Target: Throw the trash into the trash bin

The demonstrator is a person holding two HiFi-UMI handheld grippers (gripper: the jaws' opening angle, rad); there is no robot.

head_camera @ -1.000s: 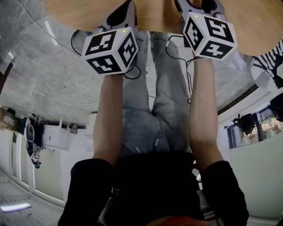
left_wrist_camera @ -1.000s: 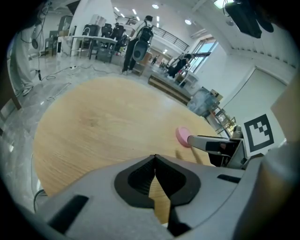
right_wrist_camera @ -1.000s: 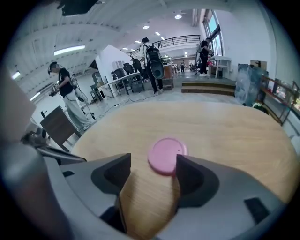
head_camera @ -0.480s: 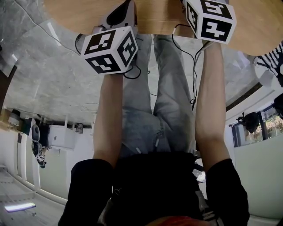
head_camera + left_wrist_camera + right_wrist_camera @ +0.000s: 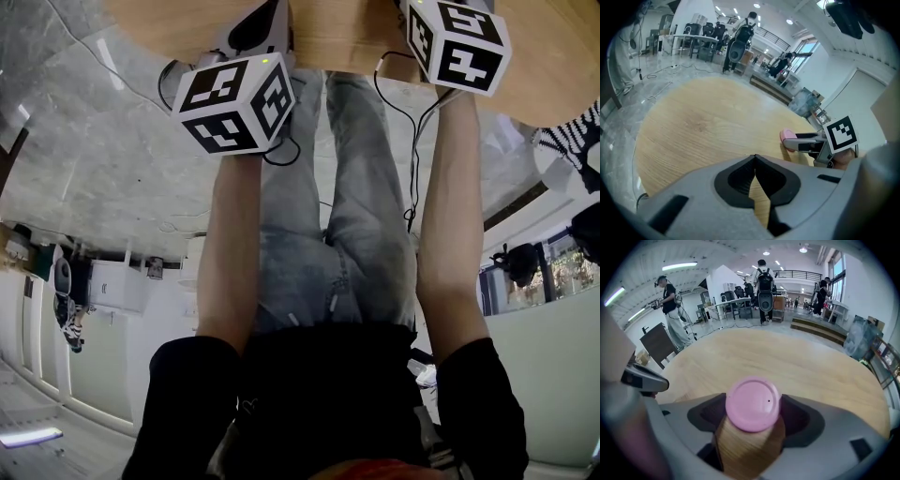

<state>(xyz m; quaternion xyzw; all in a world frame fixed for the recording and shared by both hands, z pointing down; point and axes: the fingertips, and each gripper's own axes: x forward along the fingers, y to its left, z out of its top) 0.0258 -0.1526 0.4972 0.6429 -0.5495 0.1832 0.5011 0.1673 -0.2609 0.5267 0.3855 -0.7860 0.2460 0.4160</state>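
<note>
Straddling a pink-lidded cup point(image 5: 753, 403), right tool point(image 5: 752, 423) is standing wide, its jaws having just been opening; pads are looking just clear of cup's sides, no squeeze showing; cup is sitting on round wooden worktop point(image 5: 797, 357); left tool point(image 5: 754, 163) is hovering over worktop beside it, jaws pinched together at tips, gripping nothing.

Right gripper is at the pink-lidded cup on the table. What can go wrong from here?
1. The cup fills nearly the whole gap of the right gripper, whose jaws have just been opening and stand around it unclamped; a small offset may tip it on the table.
2. Closing on the pink lid might pop it off.
3. No trash bin shows in any view, so the drop spot is unknown.
</note>
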